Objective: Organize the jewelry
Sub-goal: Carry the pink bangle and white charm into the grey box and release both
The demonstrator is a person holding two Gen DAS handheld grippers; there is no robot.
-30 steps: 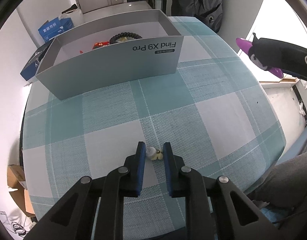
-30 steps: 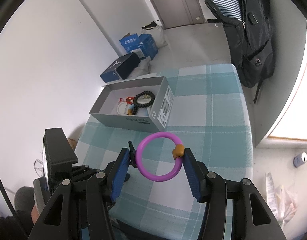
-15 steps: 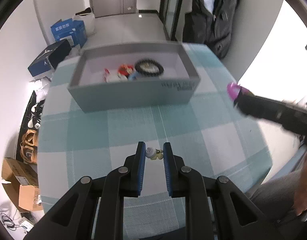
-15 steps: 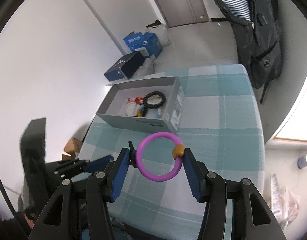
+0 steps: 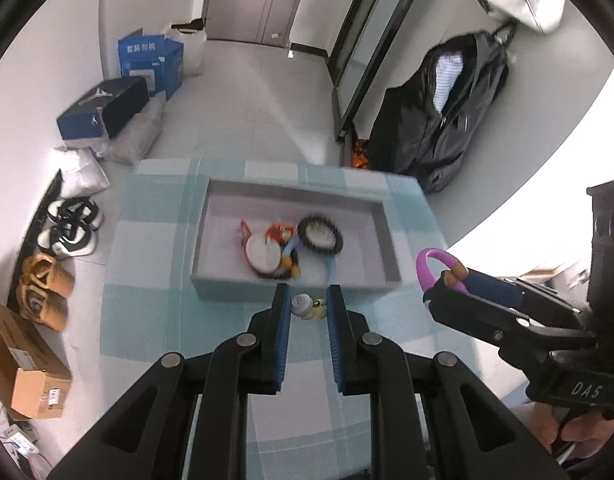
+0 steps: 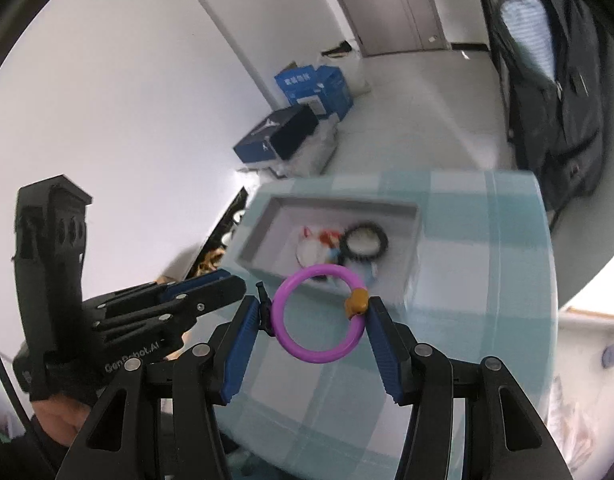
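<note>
My left gripper (image 5: 307, 308) is shut on a small white and yellow charm (image 5: 305, 307), held in the air just in front of the grey box's (image 5: 227, 294) near wall. Inside the box lie a black beaded bracelet (image 5: 319, 235), a white round piece (image 5: 263, 255) and red and blue trinkets. My right gripper (image 6: 315, 316) is shut on a purple ring (image 6: 317, 350) with an orange bead (image 6: 355, 300), above the checked tablecloth near the box (image 6: 251, 246). Seen from the left wrist view, the right gripper (image 5: 443, 280) hangs to the right of the box.
The table carries a teal and white checked cloth (image 5: 139, 308). On the floor to the left are shoes (image 5: 69, 228), cardboard boxes (image 5: 23, 372) and blue boxes (image 5: 151, 62). A dark backpack (image 5: 447, 120) leans against the wall beyond the table. A hand (image 6: 59, 416) holds the left gripper.
My left gripper has lifted the charm off the cloth and risen, so the box is now seen from above. The right gripper with the ring has come closer to the box.
</note>
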